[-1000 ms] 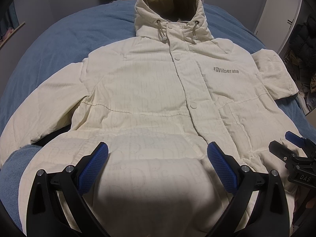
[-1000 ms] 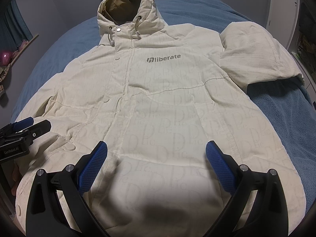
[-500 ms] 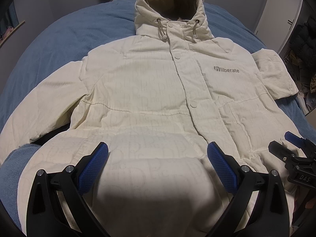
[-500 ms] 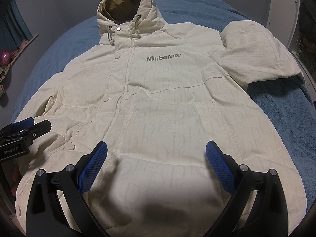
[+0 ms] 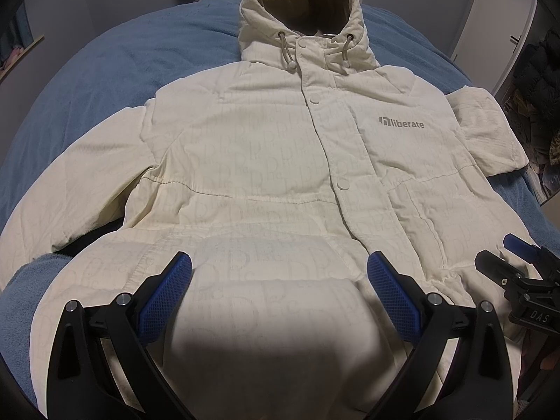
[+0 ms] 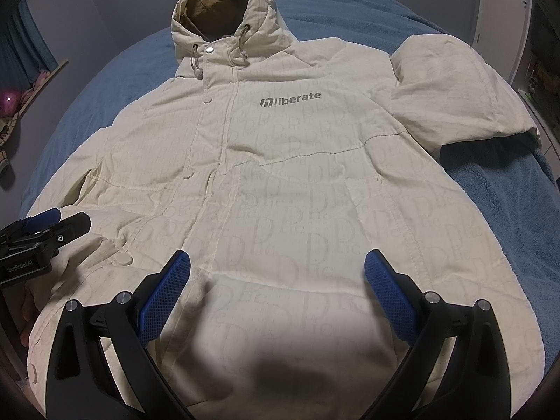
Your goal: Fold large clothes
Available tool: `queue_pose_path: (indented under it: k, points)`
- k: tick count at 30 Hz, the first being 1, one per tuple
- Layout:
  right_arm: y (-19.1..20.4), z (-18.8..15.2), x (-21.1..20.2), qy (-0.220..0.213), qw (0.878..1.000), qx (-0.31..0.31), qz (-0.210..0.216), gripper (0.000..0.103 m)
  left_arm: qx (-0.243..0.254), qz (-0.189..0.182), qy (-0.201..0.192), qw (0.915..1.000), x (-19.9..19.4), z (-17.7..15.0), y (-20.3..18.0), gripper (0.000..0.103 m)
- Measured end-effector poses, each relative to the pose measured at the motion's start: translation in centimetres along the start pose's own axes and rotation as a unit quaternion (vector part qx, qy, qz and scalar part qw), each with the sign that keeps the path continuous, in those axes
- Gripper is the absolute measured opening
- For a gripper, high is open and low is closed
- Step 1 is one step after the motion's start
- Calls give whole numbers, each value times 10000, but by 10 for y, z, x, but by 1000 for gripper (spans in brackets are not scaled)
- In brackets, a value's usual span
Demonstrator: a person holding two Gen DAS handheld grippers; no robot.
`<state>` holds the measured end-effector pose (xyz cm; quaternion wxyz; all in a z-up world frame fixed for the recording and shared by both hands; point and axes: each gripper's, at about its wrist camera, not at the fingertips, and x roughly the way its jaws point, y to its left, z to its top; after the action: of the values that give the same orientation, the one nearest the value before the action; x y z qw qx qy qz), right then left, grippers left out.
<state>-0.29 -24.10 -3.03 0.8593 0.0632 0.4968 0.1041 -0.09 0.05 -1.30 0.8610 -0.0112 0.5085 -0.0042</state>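
A large cream hooded puffer jacket (image 5: 266, 161) (image 6: 287, 182) lies front up and spread flat on a blue bed, hood at the far end, "liberate" printed on the chest. Its left sleeve (image 5: 80, 182) stretches out to the left. The right sleeve (image 6: 451, 94) lies folded short at the far right. My left gripper (image 5: 280, 273) hovers open over the jacket's lower left front, nothing between its blue pads. My right gripper (image 6: 278, 269) hovers open over the lower right front, also holding nothing. Each gripper shows at the edge of the other's view: the right gripper (image 5: 518, 266), the left gripper (image 6: 45, 227).
The blue blanket (image 5: 105, 70) (image 6: 497, 189) covers the bed around the jacket. White cupboard doors (image 5: 490, 24) and dark hanging clothes (image 5: 539, 70) stand to the right. A shelf with a pink ball (image 6: 8, 99) is on the left wall.
Both grippers have drifted only slightly; the jacket lies as before and both grippers stay open.
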Motion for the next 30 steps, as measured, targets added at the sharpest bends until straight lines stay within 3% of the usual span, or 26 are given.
queue_pose_path:
  k: [8,16,20,25,27,30]
  points:
    - [0,2,-3,-70,10000,36,-51,96,-2,43,-17,10000,-1,-2,0,97]
    - [-21,24,-40,-624,9972,294,-301,96,27,156,-136,9998,-25,8,4,97]
    - [-48,50,-64,-1034,9908,585,-649,96,25,28,-177,9998,-56,44,12,97]
    - [-90,79,-76,-1271,9812,482,-1367,96,-17,35,-1015,9948,-105,109,27,97]
    - [-113,90,-77,-1392,9756,520,-1614,96,159,191,-1087,9938,-103,130,24,97]
    - [-156,105,-66,-1193,9738,909,-1707,96,439,400,-784,9952,-72,150,16,97]
